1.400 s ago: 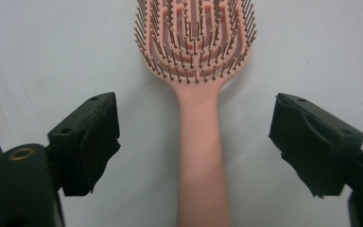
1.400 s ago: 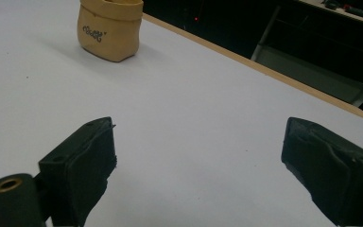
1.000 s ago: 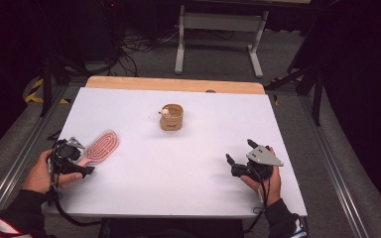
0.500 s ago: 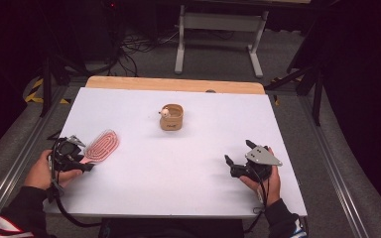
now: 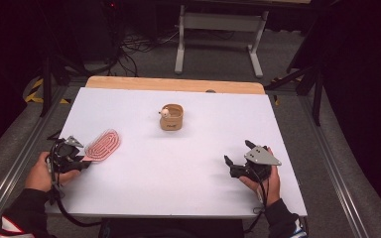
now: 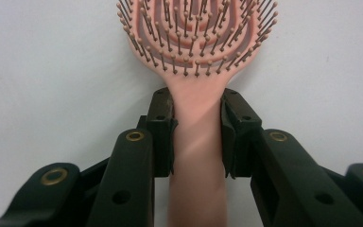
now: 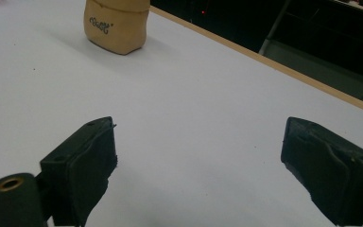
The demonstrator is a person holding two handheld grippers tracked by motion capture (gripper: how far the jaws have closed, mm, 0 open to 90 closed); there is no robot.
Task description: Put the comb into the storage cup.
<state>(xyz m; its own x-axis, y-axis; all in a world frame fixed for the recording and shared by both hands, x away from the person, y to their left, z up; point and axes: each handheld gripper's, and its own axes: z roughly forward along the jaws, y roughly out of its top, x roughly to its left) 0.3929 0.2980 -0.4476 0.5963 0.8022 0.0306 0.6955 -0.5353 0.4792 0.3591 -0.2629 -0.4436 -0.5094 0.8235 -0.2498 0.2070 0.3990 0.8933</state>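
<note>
1. The thing being worked on is the pink plastic vented hairbrush (image 5: pixel 100 145), lying flat, bristles up, near the left edge of the white table (image 5: pixel 188 198), closer to the front-left corner than the back.
2. Handling guess: looks light and stiff, moulded plastic all through. The handle is smooth, so I'd expect it to be a bit slippery and to want to swing in the grip, since the wide head hangs out front.
3. Where to grab: the neck, right where the handle meets the head. The bristles would flex and give nothing solid.
4. That's where the left gripper (image 6: pixel 196 137) is. In the left gripper view both pads sit against the handle sides, so it's clamped on the brush.
5. The right gripper (image 5: pixel 240 159) rests near the front-right corner, jaws spread wide, nothing between them.
6. A tan open-topped pouch (image 5: pixel 171 117) stands mid-table toward the back edge.
7. Versus a second ago: the left jaws have just been closing around the handle. Brush, pouch and both hands sit where they were.
</note>
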